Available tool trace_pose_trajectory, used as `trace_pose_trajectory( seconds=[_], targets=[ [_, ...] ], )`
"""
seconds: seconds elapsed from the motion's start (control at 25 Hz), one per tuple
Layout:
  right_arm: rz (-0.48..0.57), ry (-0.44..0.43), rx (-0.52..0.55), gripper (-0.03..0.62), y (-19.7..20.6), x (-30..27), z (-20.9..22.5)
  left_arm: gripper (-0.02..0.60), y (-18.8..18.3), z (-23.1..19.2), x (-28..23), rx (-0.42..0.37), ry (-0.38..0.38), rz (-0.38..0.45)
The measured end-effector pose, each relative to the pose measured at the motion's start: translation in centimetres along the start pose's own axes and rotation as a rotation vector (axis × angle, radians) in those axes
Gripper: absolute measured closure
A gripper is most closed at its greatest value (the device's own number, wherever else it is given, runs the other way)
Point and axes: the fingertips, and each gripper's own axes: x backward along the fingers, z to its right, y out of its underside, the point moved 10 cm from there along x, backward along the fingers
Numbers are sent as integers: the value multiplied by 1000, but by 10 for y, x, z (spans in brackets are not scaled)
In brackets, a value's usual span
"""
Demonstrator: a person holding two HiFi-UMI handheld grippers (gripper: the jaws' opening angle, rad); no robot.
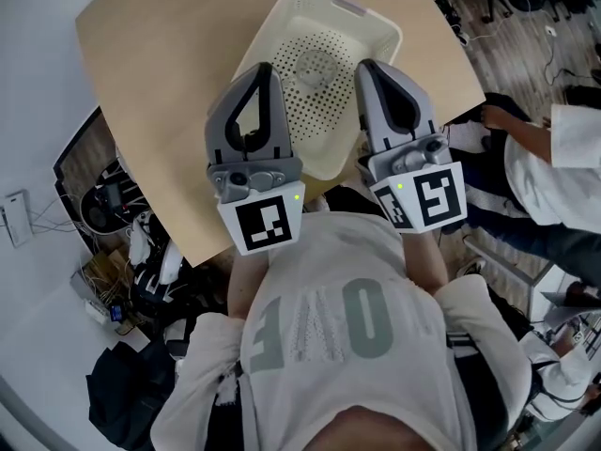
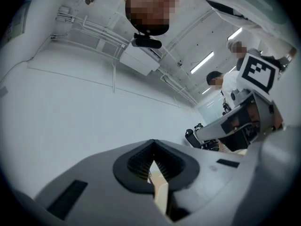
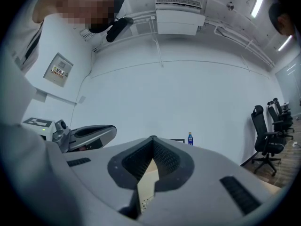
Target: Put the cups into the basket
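Bench (image 1: 141, 73) bears the basket (image 1: 380, 28) at 12 o'clock, a clear cup (image 1: 315, 69) inside. Left gripper (image 1: 263, 68) and right gripper (image 1: 368, 67) hover, jaws together, empty. Placing seems done; next, probably withdraw.

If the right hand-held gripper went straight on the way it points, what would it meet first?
Probably nothing close: the right hand-held gripper points roughly level over the basket, toward the far white wall.

Office chairs (image 3: 263, 147) stand right of a blue bottle (image 3: 190, 139).
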Motion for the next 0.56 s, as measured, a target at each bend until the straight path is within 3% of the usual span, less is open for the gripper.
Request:
trace_pose_trajectory(
  seconds=[0.56],
  targets=[
    [-8, -1, 11, 597, 1, 0, -1, 577, 0, -3, 3, 0, -16, -6]
  ],
)
